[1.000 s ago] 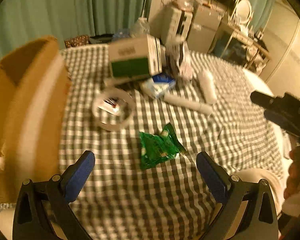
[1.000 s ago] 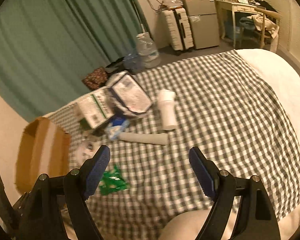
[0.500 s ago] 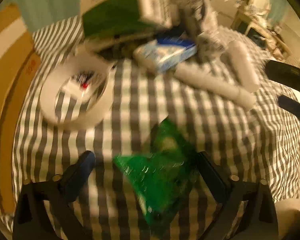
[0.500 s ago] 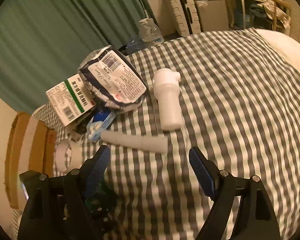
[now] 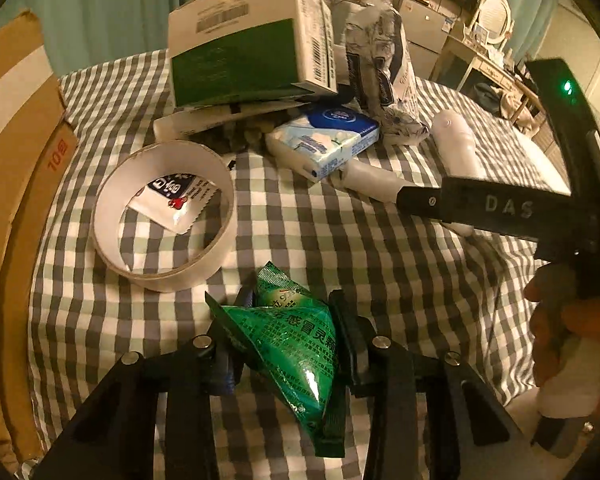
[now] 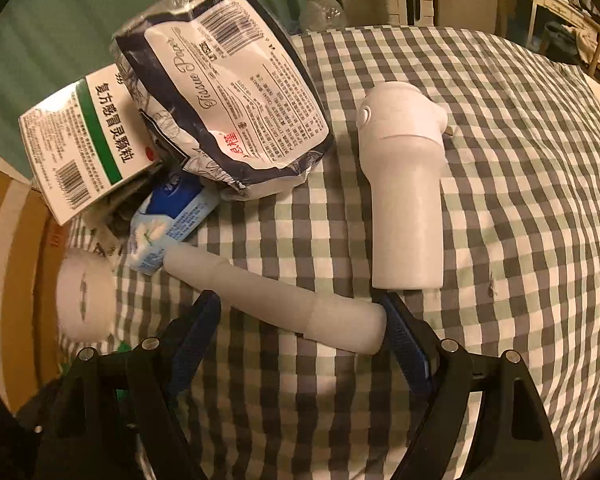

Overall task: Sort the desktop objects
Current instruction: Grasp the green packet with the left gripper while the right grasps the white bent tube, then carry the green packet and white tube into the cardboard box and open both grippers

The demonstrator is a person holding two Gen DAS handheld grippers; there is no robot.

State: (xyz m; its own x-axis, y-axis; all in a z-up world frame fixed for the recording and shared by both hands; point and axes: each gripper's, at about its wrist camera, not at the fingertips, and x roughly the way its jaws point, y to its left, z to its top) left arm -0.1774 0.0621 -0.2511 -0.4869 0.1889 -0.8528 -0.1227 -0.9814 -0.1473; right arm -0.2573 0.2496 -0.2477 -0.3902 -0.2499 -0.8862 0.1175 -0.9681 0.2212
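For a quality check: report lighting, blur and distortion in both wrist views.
Left wrist view: dim amber light, fisheye bending, sharp green sachet with glare, pinched in the left gripper. Right wrist view: same warm cast; tape roll blurred, white tube sharp.

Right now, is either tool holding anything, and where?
The left tool pinches the green sachet across its middle. The right tool holds nothing.

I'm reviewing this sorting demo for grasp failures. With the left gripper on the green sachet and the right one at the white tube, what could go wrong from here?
1. The left gripper pinches the green sachet crumpled and skewed; it may slip when lifted.
2. The right gripper straddles the white tube lengthwise, one pad at its end; closing could push it away.
3. The tube touches the blue tissue pack under the leaning medicine box; dragging may disturb that pile.
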